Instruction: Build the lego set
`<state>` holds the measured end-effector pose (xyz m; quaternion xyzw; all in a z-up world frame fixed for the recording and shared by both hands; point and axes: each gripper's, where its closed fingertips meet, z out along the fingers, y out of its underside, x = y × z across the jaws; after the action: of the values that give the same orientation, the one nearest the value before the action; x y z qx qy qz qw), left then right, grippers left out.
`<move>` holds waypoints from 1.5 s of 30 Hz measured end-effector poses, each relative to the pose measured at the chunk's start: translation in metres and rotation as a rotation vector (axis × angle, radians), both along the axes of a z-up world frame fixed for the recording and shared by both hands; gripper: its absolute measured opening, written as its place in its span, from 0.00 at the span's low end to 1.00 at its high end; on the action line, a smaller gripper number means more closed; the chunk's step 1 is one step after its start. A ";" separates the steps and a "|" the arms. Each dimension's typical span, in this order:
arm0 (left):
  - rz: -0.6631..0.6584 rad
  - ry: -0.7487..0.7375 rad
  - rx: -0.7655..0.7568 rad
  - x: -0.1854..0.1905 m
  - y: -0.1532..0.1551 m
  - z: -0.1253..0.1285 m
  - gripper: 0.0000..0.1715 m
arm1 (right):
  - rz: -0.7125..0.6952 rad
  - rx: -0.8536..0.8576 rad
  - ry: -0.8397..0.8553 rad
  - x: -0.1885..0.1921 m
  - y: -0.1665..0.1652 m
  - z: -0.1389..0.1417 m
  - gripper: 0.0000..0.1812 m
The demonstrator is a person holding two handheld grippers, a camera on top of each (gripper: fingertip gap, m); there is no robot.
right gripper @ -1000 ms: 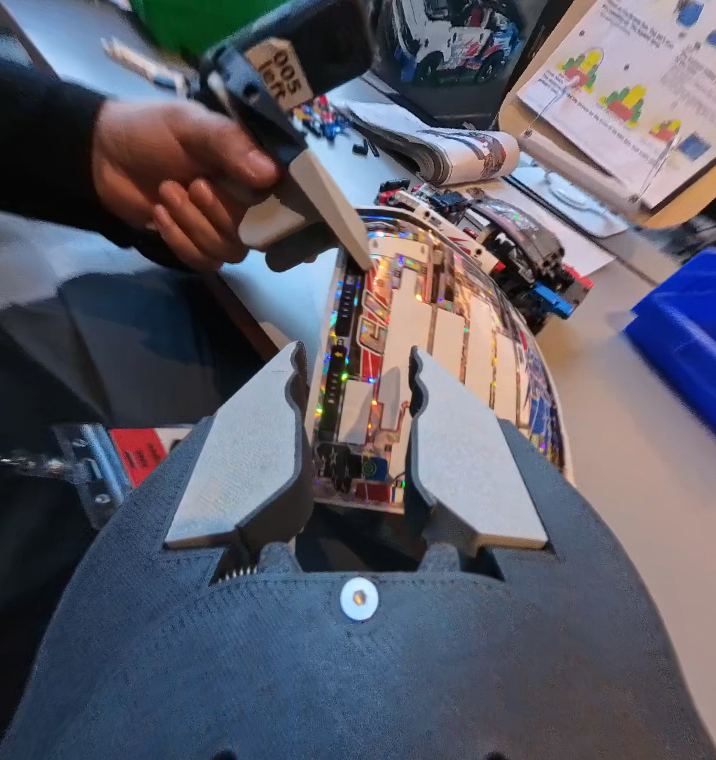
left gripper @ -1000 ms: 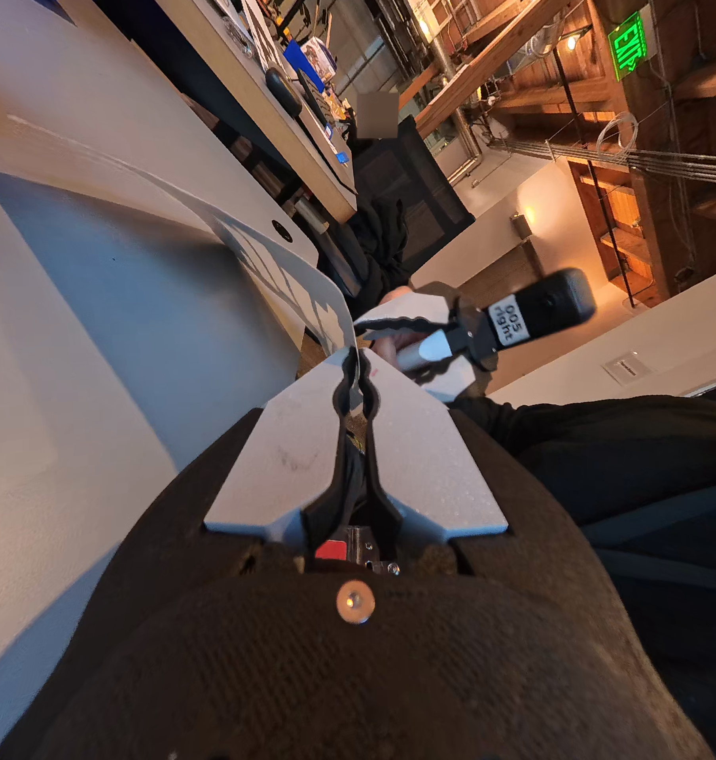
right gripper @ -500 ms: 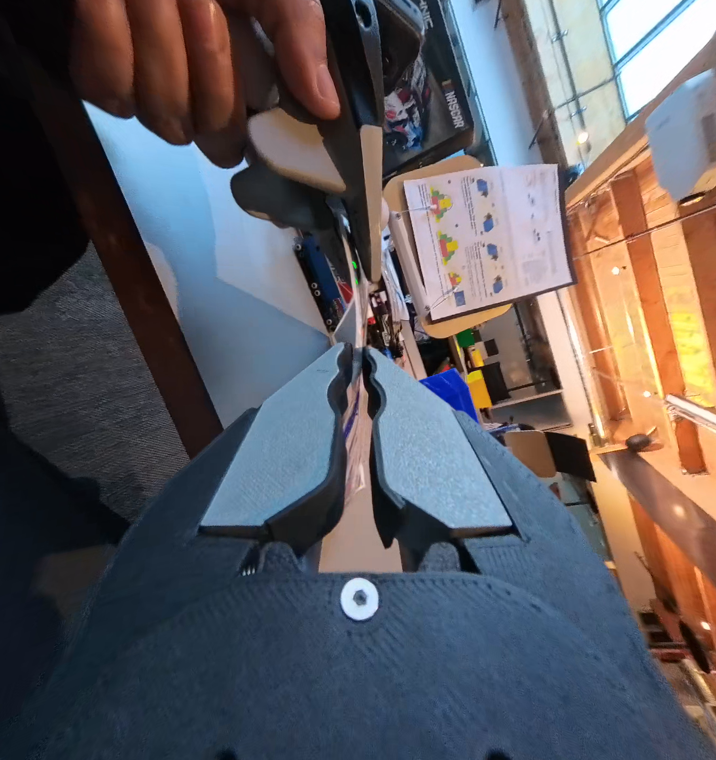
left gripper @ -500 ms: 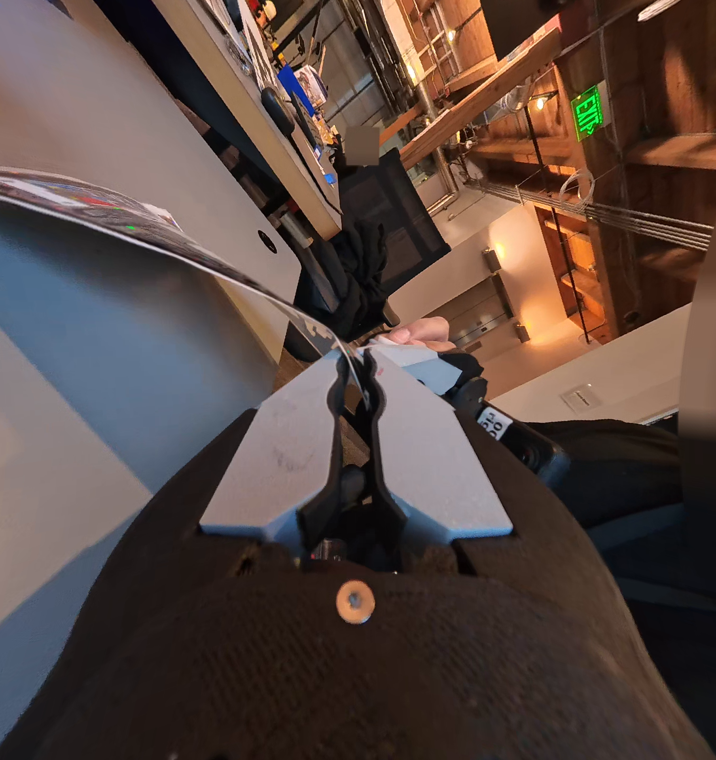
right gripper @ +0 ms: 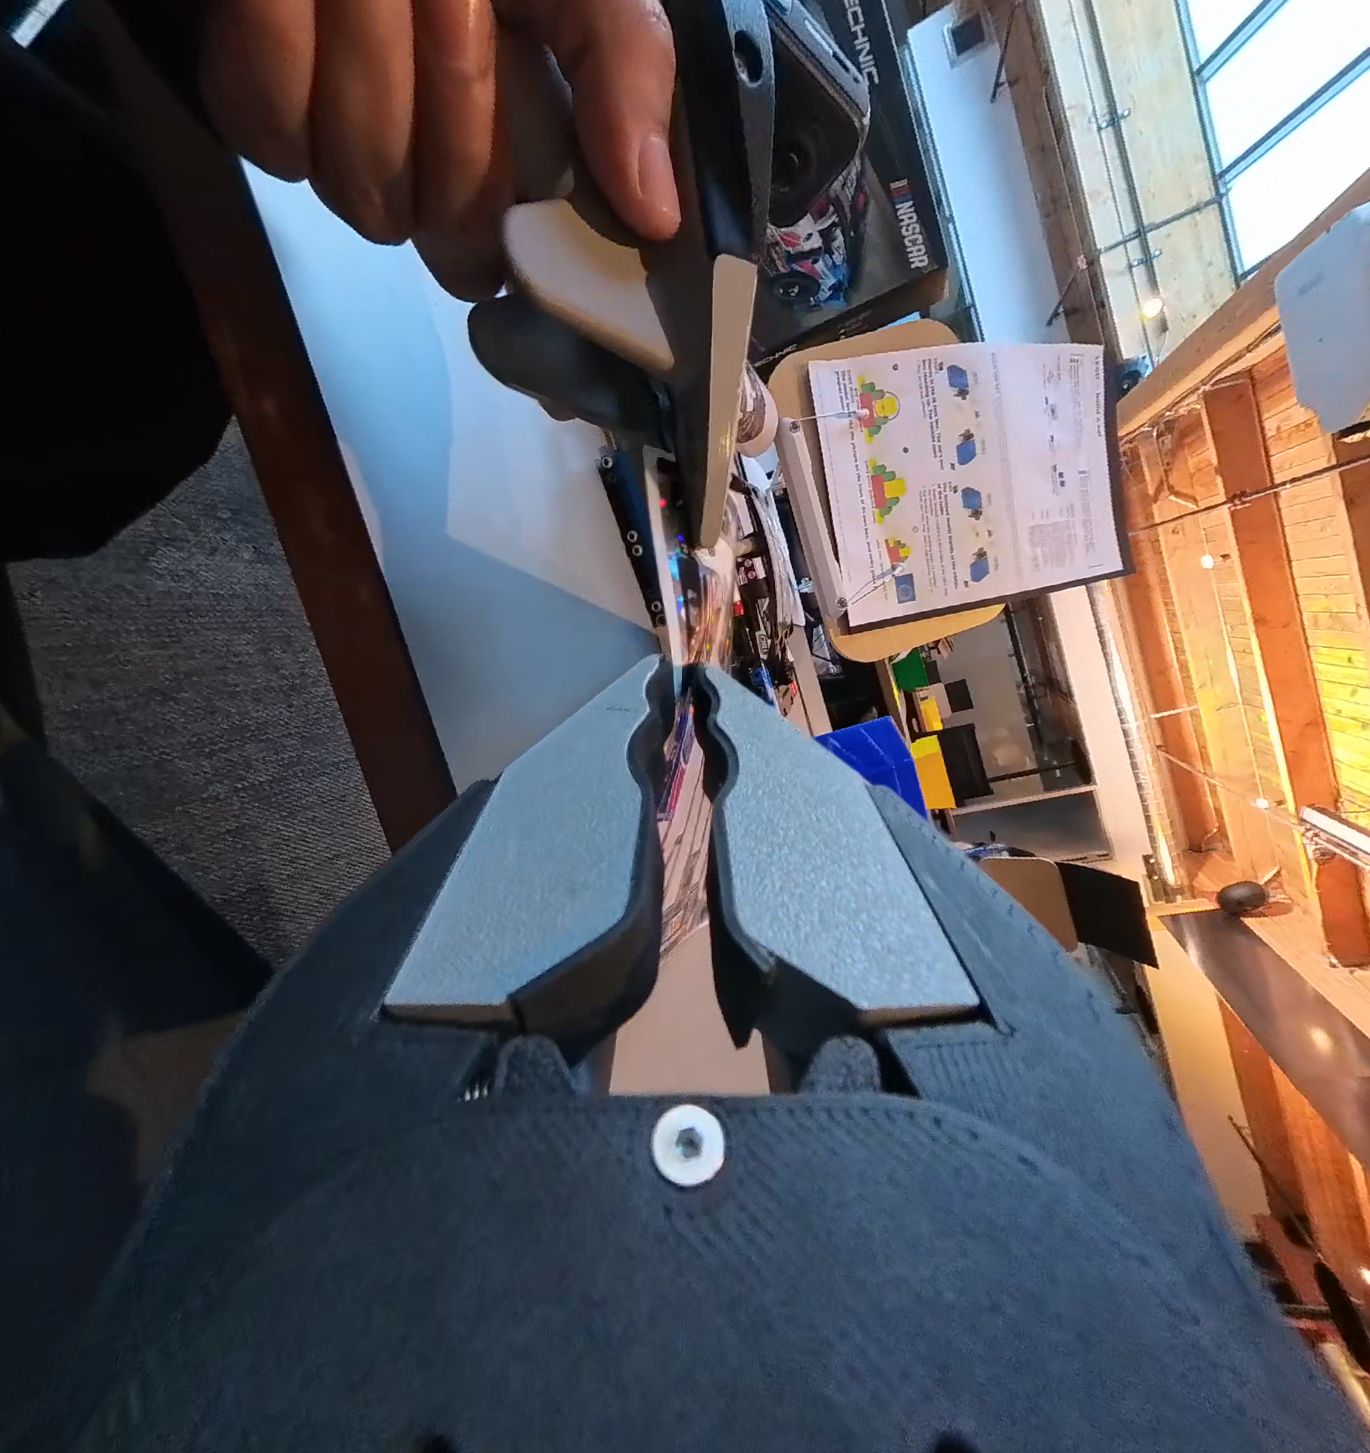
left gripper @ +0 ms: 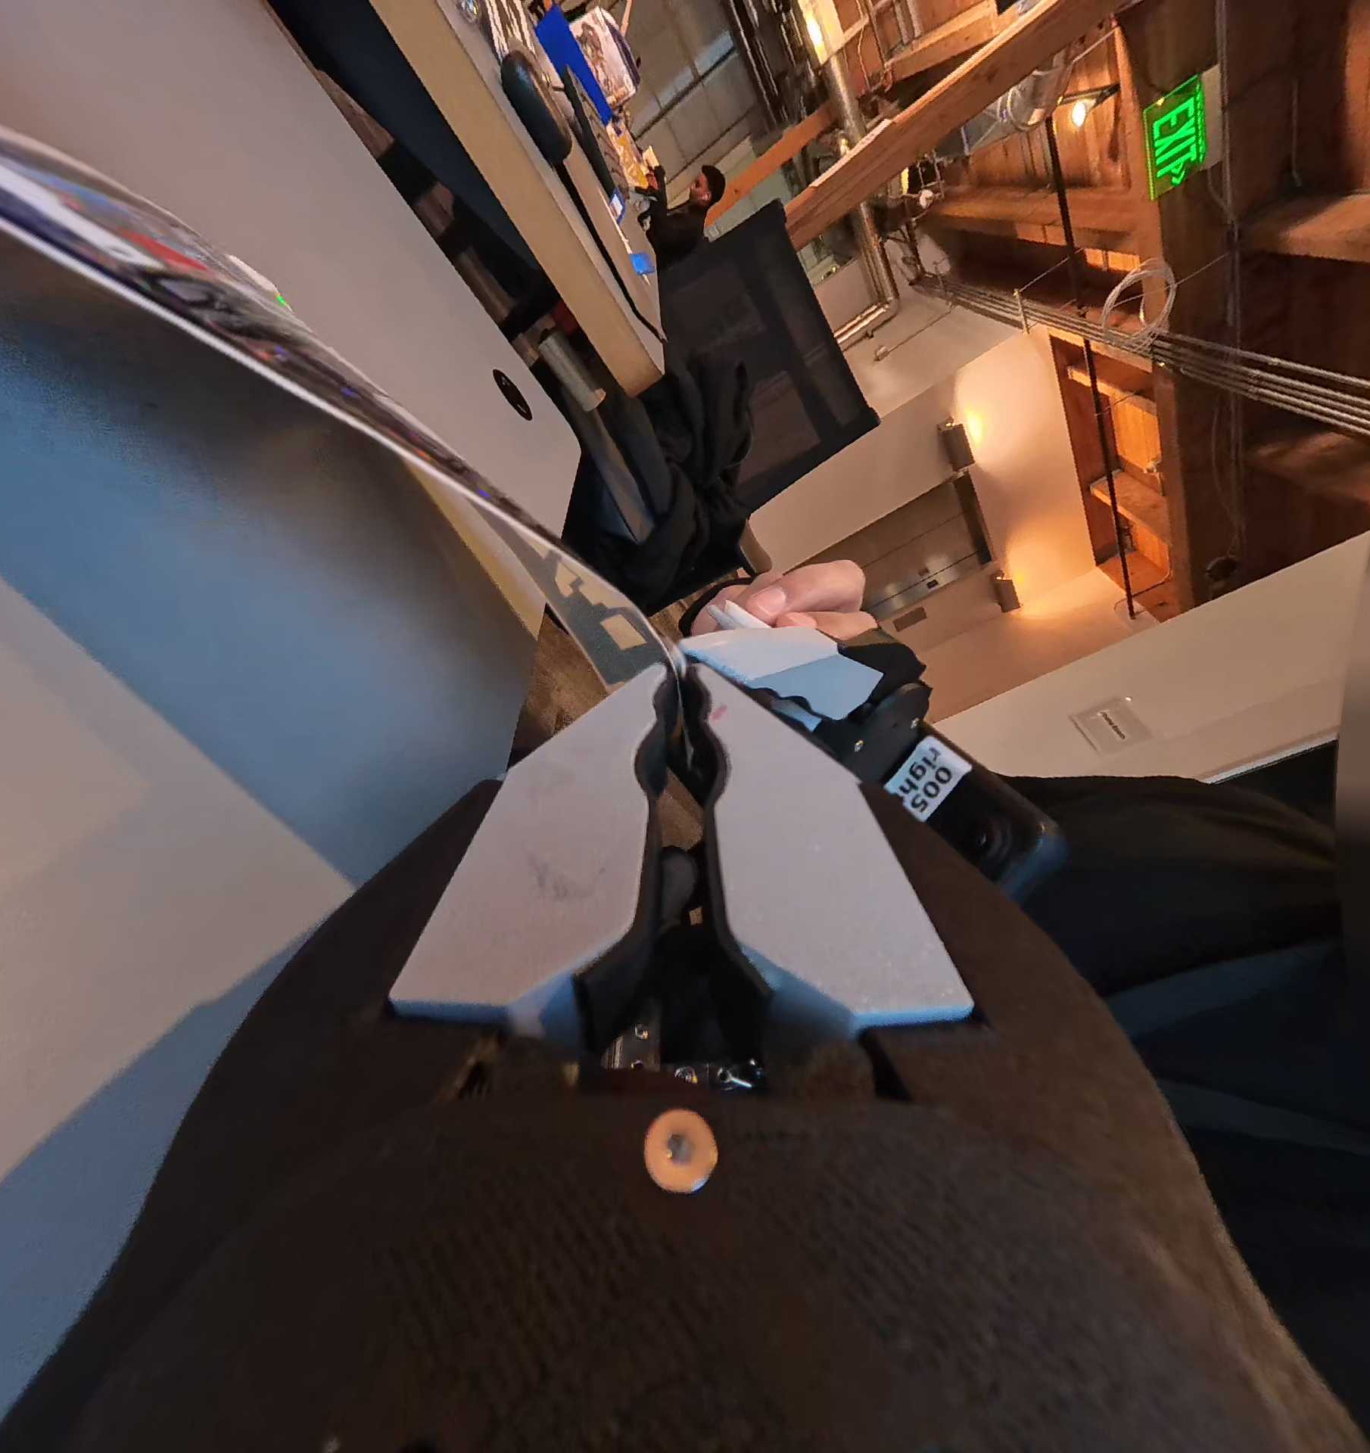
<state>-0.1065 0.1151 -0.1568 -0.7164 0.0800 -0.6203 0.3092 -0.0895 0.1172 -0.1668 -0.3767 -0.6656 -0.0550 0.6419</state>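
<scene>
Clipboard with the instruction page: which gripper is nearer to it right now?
Left, apparently. The left gripper pinches the sticker sheet at its far end, toward the clipboard; the right gripper pinches the near end, farther back.

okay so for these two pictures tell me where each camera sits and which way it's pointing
Left wrist view: on the left gripper, rolled sideways, looking along its fingers past the table edge into the room; the hand on the right gripper shows.
Right wrist view: on the right gripper, also rolled, looking toward the clipboard; the hand holding the left gripper shows.
Shared: the sticker sheet, pinched by both grippers, and each other's gripper.
</scene>
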 end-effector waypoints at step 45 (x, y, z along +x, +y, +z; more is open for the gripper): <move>-0.054 -0.063 -0.064 0.023 -0.002 0.003 0.00 | 0.011 -0.007 0.109 0.011 0.004 0.007 0.04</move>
<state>-0.0839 0.1127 -0.1539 -0.7036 0.0693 -0.6530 0.2716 -0.0785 0.1212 -0.1600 -0.3778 -0.6317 -0.0287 0.6763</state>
